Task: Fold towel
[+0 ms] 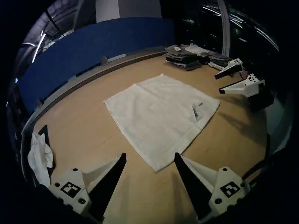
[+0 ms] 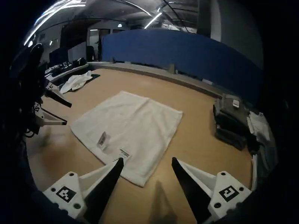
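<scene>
Now the white towel (image 1: 160, 119) lies flat and open in the middle of the desk (image 1: 86, 123). It is spread out in one layer. A small tag (image 1: 197, 112) sits on it near one edge.

In the left gripper view, the left claw (image 1: 149, 154) is spread wide and holds nothing. One corner of the towel points in between its two fingers. I cannot tell if the fingers touch the towel or hang just over it.

In the right gripper view, the right claw (image 2: 147, 159) is spread wide too, with nothing in it. The edge of the towel with the tag is right by one of its fingers, and bare desk is under the other.

Each view also shows the other claw, farther off at the side of the towel, with its fingers apart.

A long blue wall (image 1: 93, 48) runs along the far edge of the desk. A pile (image 1: 187, 56) of folded grey cloths sits by one end of that edge. A crumpled white cloth (image 1: 39, 156) lies at the other end of the desk, well apart from the towel.
</scene>
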Demonstrator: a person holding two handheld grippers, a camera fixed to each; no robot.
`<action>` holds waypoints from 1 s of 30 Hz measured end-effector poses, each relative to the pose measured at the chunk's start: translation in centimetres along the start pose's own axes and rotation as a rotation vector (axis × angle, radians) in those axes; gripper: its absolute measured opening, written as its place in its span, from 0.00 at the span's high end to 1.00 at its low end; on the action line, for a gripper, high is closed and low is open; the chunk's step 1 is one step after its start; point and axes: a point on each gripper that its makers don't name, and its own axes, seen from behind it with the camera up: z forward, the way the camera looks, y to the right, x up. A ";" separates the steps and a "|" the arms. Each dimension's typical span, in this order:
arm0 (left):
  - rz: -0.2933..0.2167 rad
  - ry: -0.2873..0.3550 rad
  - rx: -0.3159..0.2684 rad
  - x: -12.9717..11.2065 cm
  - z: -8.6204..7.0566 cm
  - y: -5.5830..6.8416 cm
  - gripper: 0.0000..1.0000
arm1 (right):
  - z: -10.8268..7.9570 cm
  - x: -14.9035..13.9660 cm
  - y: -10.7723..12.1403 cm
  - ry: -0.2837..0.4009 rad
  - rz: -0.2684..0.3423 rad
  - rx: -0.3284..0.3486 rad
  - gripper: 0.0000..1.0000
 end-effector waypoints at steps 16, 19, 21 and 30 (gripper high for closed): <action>0.005 -0.077 -0.037 -2.1 1.1 1.5 0.04 | 0.6 -2.7 -0.4 -0.057 -0.002 0.015 0.00; 0.001 -0.088 -0.042 -2.3 1.2 1.6 0.05 | 0.7 -3.0 -0.5 -0.070 -0.006 0.018 0.00; -0.001 -0.095 -0.045 -2.4 1.4 1.7 0.05 | 0.7 -3.3 -0.6 -0.078 -0.009 0.020 0.00; -0.005 -0.125 -0.068 -2.8 1.7 2.3 0.05 | 0.9 -4.1 -0.9 -0.105 -0.014 0.027 0.02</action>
